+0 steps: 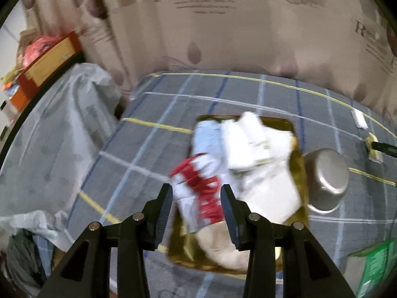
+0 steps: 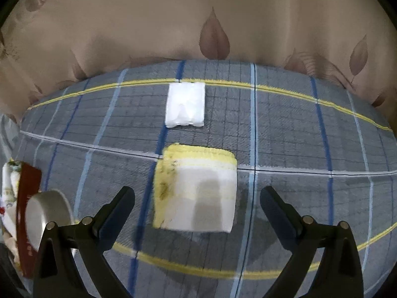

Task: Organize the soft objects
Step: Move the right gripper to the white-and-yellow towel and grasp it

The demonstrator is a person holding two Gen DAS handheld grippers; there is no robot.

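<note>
Grey plaid bedding with yellow, white and blue lines is seen under everything in both views, backed by a beige leaf-print curtain, and honestly the left wrist view is pretty smeared, so a lot can't be read properly. A gold tray is parked on the bedding, its long axis running from near the camera away toward the curtain, but most of it is buried under a heap of soft stuff: white folded pieces, a pale blue one, a cream lump at the near end, and a red-and-white item whose exact shape can't be made out through the blur. A metal pot is tipped on its side just beside the tray's right edge. The left gripper is held over the near end of the tray with its jaws partly apart; the red-and-white item sits between them in the picture, but whether it's actually being pinched can't be told. In the right wrist view a white and yellow sponge lies flat on the bedding, yellow band along its far and left edges, long axis pointing roughly away from the camera. The right gripper is spread wide above it, nothing gripped. A small white pad lies farther off, upright in the frame, and the tray and pot are cut off at the left edge.
</note>
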